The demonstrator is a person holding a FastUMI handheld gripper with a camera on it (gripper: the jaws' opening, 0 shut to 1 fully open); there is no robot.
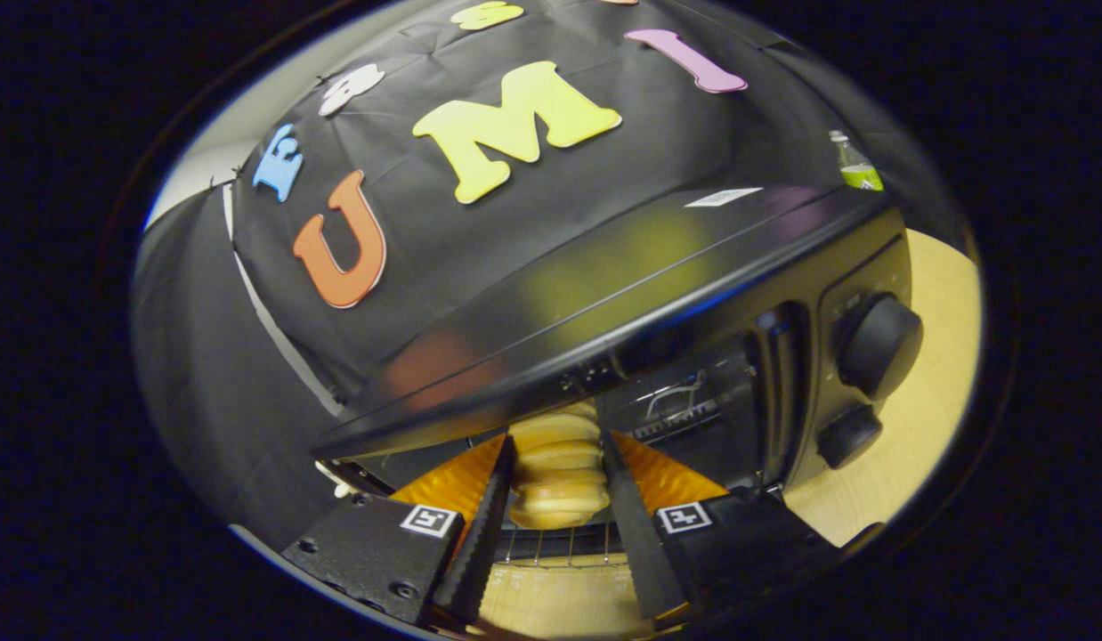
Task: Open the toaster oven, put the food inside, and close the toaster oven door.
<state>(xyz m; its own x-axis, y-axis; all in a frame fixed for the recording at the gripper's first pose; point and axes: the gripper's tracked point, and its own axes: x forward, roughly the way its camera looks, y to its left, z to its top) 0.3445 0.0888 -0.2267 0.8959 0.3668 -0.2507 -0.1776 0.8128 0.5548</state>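
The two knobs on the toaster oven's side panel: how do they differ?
The upper knob looks larger and juts out further toward the camera; the lower knob looks smaller and flatter. The upper knob sits near the oven's top edge, the lower knob nearer the wooden table. Both are round, black and on the same panel.

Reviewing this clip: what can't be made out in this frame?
- Toaster oven interior, gripper view: mostly hidden by its top and the tool.
- Croissant: sides covered by the fingers, far end under the oven's edge.
- Oven door: below the fingers, cut off.
- Knob markings: too small.
- Bottle: tiny, label unreadable.
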